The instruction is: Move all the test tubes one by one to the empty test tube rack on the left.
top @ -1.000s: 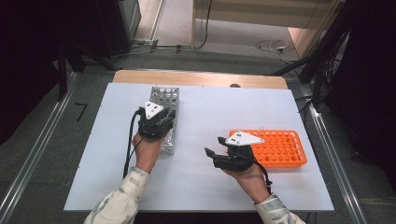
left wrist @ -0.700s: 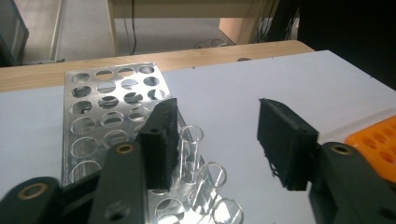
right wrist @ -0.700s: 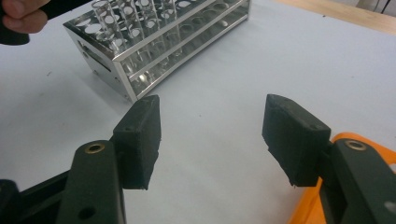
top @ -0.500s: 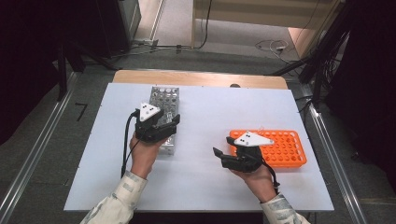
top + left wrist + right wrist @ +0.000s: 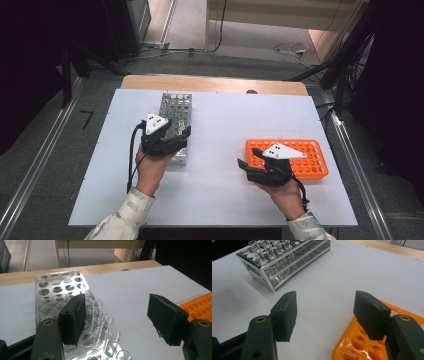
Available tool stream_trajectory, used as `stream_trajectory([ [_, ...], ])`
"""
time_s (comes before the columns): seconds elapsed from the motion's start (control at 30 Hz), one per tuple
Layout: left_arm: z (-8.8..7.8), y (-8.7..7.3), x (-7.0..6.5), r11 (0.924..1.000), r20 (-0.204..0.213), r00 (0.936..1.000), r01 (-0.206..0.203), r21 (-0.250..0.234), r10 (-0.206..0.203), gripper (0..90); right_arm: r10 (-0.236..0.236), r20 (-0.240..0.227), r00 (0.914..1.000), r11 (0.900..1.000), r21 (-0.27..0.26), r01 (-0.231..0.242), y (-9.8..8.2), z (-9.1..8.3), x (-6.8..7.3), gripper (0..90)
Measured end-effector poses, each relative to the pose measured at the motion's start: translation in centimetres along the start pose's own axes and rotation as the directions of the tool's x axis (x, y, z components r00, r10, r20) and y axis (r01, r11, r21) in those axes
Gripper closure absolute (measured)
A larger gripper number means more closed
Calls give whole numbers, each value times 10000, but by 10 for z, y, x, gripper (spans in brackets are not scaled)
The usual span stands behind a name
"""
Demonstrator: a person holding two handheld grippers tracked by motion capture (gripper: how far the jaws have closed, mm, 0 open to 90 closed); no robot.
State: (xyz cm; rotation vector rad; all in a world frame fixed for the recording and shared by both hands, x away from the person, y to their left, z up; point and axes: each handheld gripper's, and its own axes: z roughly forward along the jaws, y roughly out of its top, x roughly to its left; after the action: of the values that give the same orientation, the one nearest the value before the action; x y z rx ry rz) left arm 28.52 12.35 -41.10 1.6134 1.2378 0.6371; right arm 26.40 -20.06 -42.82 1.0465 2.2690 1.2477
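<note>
- Jaws of the left tool (image 5: 117, 320) have just been opening: a second ago they sat nearly closed over the metal rack (image 5: 175, 117), and now they stand well apart with nothing pressed between the pads.
- Tubes (image 5: 106, 327), clear and upright, stand in the near holes of the rack; in the left gripper view they rise just beside the left pad, inside the gap but untouched by either pad.
- Judgement: a tube looks freshly let go into the rack, so this placing seems done and the next fetch can start.
- Left hand (image 5: 150, 167) sits over the near end of the rack in the high view, much as it did half a second ago.
- Right tool (image 5: 325, 315) is wide open and holds nothing; bare worktop (image 5: 329, 280) shows between its pads.
- Compared with the earlier high views, the right hand (image 5: 285, 192) has slid across the worktop towards the person's right and nearer the near edge.
- Orange rack (image 5: 300, 155) lies flat on the worktop, well apart from the metal one; its near left corner sits under the right tool's right pad in the right gripper view.
- Holes of the orange rack near that pad look empty, so I cannot tell what the right tool is to pick.
</note>
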Motion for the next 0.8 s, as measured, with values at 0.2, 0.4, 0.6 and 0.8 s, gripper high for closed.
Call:
stream_trajectory([
  [0.2, -2, 0, 1, 10000, -39, 10000, 34, -15, -34, 296, 89, 146, 9999, 9999, -58, -88, -3, -6, -5, 340],
  [0.4, -4, -1, 4, 9999, -81, 9999, 126, -36, -126, 294, 244, 326, 9992, 9996, -161, -239, -6, -14, -13, 340],
  [0.6, -6, -1, 4, 9999, -103, 9999, 124, -51, -125, 294, 399, 509, 9979, 9989, -258, -386, -8, -22, -20, 340],
  [0.8, -5, -2, 4, 9999, -132, 9998, 115, 11, -114, 291, 483, 787, 9957, 9987, -221, -467, -12, -25, -29, 340],
])
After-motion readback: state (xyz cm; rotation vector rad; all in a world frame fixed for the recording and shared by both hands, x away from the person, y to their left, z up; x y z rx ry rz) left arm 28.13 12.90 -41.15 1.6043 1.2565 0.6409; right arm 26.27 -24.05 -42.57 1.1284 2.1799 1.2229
